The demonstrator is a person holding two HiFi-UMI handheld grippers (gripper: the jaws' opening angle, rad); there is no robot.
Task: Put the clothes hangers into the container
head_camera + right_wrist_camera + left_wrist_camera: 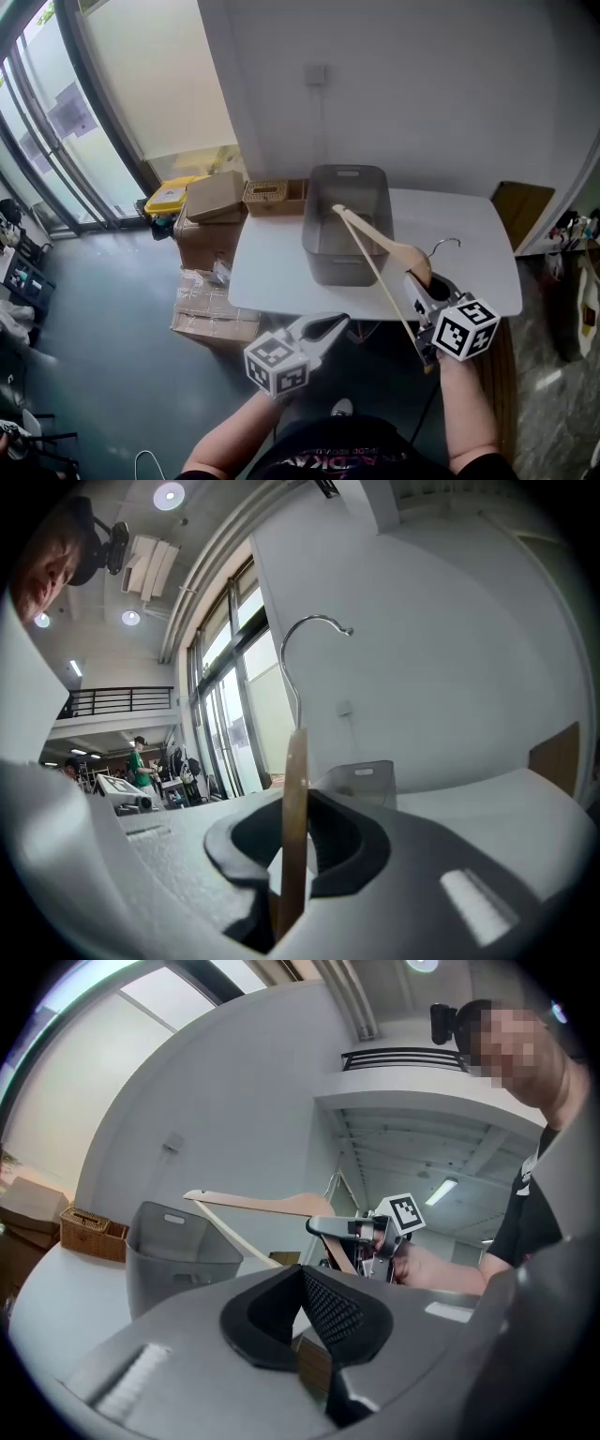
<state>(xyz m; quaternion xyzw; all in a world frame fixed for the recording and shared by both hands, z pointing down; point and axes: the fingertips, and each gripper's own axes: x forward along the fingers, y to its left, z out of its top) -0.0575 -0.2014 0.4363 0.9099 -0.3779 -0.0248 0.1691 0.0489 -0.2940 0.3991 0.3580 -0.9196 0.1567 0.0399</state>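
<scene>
The right gripper's (298, 806) jaws are closed on the hanger (294, 761). Its thin wooden edge stands upright between the pads, and the metal hook (309, 630) rises just above them, so the hold is on the wood near the neck. In the head view this right gripper (419, 281) carries the hanger (380, 239) in the air over the near right part of the table (469, 234). The far arm of the hanger reaches toward the container (349, 178), and its tip seems to be over the opening. The container is grey and stands near the far edge of the table, left of the middle. I see no hanger inside it yet. The left gripper's (302, 1274) jaws are together with nothing between them. It hangs before the near edge of the table, to the left of the other gripper. I judge the hanger to be light and stiff, with smooth wood that may slip or swing in the pads. A hold near the neck keeps it balanced. The thin lower bar looks weaker and is a worse place to take.
</scene>
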